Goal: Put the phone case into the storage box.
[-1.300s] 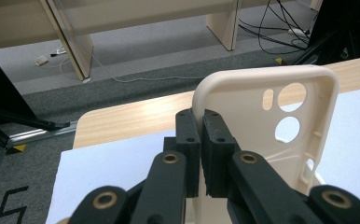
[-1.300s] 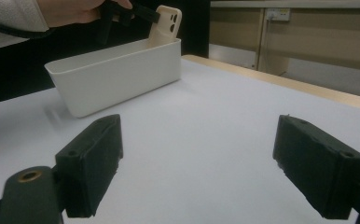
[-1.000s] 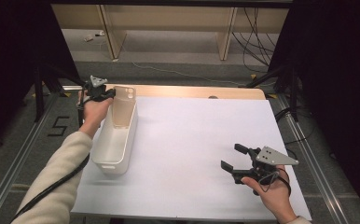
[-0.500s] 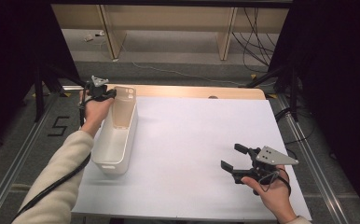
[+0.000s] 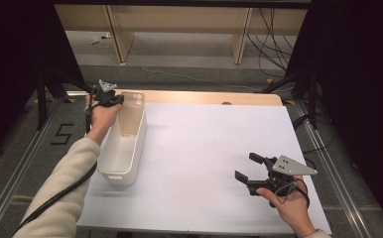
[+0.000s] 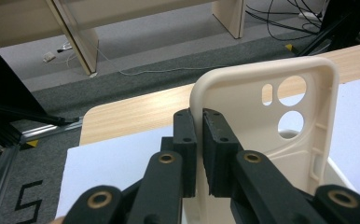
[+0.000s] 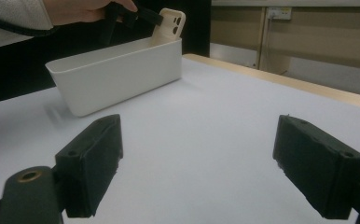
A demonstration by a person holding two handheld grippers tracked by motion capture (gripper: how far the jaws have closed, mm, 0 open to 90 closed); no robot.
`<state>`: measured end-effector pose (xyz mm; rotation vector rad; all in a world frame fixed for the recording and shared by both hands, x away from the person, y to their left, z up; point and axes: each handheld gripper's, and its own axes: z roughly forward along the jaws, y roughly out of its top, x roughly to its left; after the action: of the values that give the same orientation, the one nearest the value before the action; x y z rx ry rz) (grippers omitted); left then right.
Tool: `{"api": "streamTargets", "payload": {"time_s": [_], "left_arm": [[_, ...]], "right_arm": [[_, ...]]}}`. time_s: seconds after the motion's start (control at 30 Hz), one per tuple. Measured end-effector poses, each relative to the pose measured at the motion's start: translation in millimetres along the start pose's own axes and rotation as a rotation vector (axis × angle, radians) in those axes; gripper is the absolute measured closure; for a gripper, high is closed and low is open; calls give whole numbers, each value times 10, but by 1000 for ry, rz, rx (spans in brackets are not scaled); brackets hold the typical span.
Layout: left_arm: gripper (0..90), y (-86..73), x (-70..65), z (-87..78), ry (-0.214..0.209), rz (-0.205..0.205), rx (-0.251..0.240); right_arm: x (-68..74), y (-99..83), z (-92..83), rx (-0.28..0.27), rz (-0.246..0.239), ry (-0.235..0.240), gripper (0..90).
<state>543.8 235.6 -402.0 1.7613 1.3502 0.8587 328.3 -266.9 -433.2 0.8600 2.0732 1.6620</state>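
A cream phone case (image 6: pixel 262 126) with round camera holes stands upright at the far end of a long white bin (image 5: pixel 139 144). My left gripper (image 6: pixel 200 116) is shut on the case's rounded top edge, one pad on each side of the rim. In the high view this gripper (image 5: pixel 115 99) sits at the bin's far left corner, with the case (image 5: pixel 132 111) reaching down into the bin. My right gripper (image 5: pixel 245 166) rests low over the white table cover at the front right, jaws wide open and nothing between them. From the right gripper view (image 7: pixel 199 135) the bin (image 7: pixel 122 79) and the case (image 7: pixel 171 21) lie far ahead.
A white sheet (image 5: pixel 214 148) covers the table, with a wooden strip (image 5: pixel 204 96) bare along the far edge. The bin lies lengthwise at the left edge. Beyond the table are a grey floor, wooden furniture legs and cables. Dark curtains flank both sides.
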Motion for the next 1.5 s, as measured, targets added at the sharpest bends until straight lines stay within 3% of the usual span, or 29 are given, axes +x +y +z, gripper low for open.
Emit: {"api": "streamTargets", "payload": {"time_s": [0.2, 0.27, 0.43, 0.57, 0.9, 1.5], "left_arm": [[830, -6, 10, 14, 8, 4, 9], [827, -15, 14, 22, 12, 8, 16], [823, -40, 23, 47, 18, 7, 24], [822, -52, 22, 54, 22, 14, 29], [819, -55, 33, 55, 21, 13, 33], [785, -80, 84, 36, 31, 6, 13]], "right_arm": [[-1, 10, -18, 34, -1, 1, 170], [0, 3, -5, 12, -1, 4, 170], [-1, 9, -17, 32, -1, 1, 170], [-2, 3, -3, 9, -1, 4, 170], [0, 6, -6, 16, 4, 6, 170], [1, 2, 1, 20, -1, 0, 170]]}}
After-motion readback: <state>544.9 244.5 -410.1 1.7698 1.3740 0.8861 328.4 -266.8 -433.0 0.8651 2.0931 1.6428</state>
